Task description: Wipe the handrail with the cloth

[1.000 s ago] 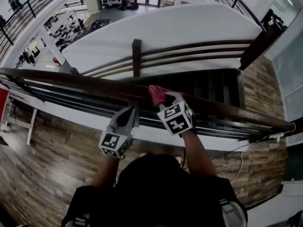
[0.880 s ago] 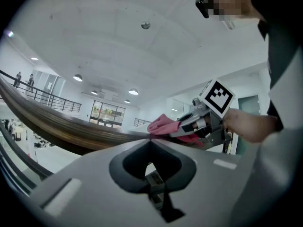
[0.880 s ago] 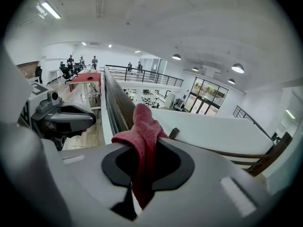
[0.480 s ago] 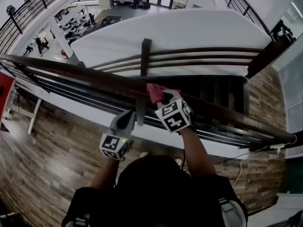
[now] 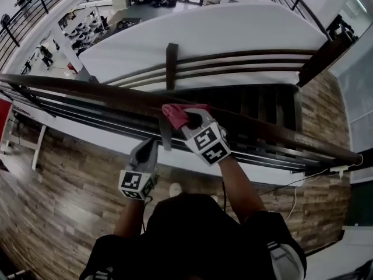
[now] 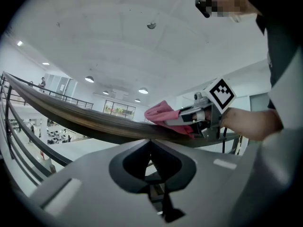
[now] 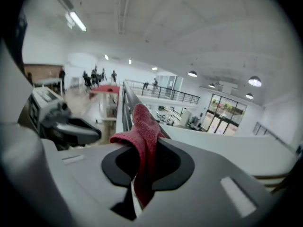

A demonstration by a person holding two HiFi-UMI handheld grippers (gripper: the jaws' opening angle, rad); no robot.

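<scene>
the right gripper (image 5: 187,119) was clamped on the red cloth (image 5: 175,114), which lay on the handrail (image 5: 87,91) near mid-length. the left gripper (image 5: 150,146) was closed on nothing, just below the rail. wiping appeared to be in progress; by judgement, long stretches on either side were left to wipe.

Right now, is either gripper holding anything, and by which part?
The right gripper is shut on the red cloth, pinching a bunched fold; its free end lies on the handrail. The left gripper is shut, empty.

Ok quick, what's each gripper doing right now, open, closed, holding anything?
Left gripper: closed, holding nothing.
Right gripper: closed on the red cloth, which lies on the handrail.
</scene>
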